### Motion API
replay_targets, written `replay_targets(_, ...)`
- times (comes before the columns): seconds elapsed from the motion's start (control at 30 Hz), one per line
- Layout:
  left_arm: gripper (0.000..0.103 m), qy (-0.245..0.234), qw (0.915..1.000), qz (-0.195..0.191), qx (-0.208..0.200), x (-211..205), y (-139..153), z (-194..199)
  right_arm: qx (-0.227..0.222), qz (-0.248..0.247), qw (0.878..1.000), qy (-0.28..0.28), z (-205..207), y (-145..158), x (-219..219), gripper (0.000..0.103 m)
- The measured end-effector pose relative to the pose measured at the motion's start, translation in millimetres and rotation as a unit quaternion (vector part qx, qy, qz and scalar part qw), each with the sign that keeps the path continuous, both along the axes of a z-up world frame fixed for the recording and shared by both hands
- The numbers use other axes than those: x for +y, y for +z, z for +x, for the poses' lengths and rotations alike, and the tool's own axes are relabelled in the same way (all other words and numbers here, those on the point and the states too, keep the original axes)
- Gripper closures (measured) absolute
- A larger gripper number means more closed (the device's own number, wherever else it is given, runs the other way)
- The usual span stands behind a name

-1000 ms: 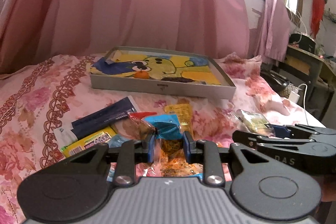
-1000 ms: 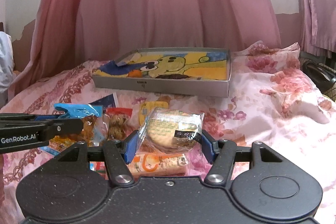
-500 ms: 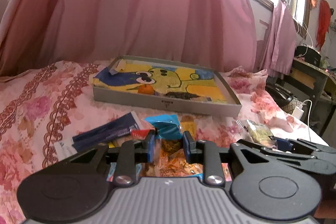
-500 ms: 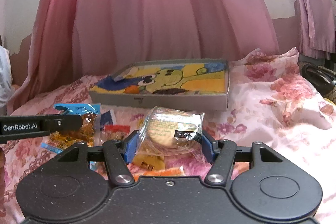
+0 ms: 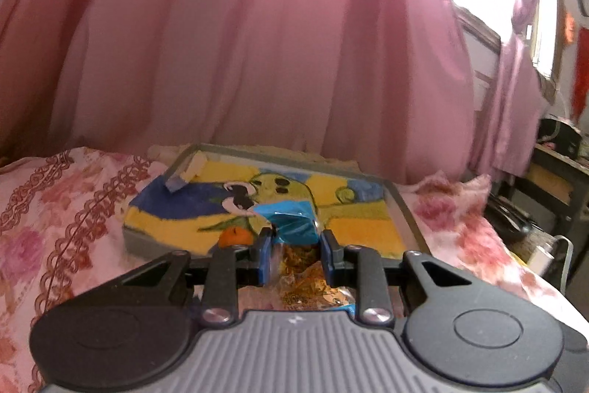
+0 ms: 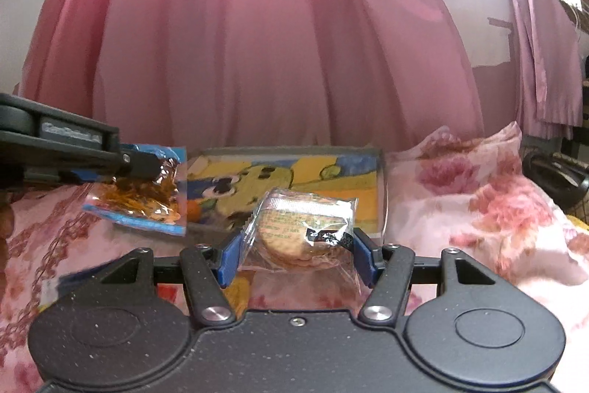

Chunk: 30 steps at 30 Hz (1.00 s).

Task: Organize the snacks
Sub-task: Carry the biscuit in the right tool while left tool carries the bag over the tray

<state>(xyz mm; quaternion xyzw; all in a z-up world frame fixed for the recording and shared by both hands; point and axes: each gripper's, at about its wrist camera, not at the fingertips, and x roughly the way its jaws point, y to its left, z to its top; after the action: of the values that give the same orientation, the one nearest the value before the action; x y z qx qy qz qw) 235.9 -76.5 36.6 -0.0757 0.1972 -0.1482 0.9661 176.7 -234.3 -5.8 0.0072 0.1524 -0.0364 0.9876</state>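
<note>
Open air above the bed (image 6: 478, 209) between both tools and the tray (image 6: 381, 194). Inside the tray, mostly bare floor, with only a small orange piece (image 5: 235, 235) near the front wall. Behind it, a pink curtain (image 6: 276, 54) closing off the way.

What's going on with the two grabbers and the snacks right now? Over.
Left gripper shut on blue snack bag, held in the air. Right gripper shut on cookie pack. Tray ahead on the bed, nothing blocking it.
</note>
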Motion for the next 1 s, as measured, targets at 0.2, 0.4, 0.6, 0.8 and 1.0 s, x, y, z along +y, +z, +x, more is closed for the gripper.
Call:
replay_targets(0.2,0.074,0.038,0.9990,-0.017,0.014,-8.6,-7.1,34.0,-0.029,0.005,1.000,-0.006,19.2,-4.1,-7.6,0.041)
replay_targets(0.4,0.074,0.031,0.9995,-0.003,0.010,-22.2,-15.3,59.0,-0.046,-0.002,0.999,-0.019,45.6,-9.7,-14.3,0.041)
replay_targets(0.6,0.073,0.023,0.9996,0.012,0.014,-34.3,-25.3,80.3,-0.055,-0.010,0.998,-0.028,73.6,-16.6,-17.5,0.041)
replay_targets(0.8,0.073,0.017,0.9994,0.024,0.018,-38.5,-38.3,93.8,-0.022,-0.015,0.999,-0.032,88.6,-35.1,-15.0,0.041)
replay_targets(1.0,0.073,0.020,0.9994,0.010,0.028,-35.7,-47.7,98.5,-0.010,-0.027,0.999,-0.035,93.2,-41.0,-8.2,0.038)
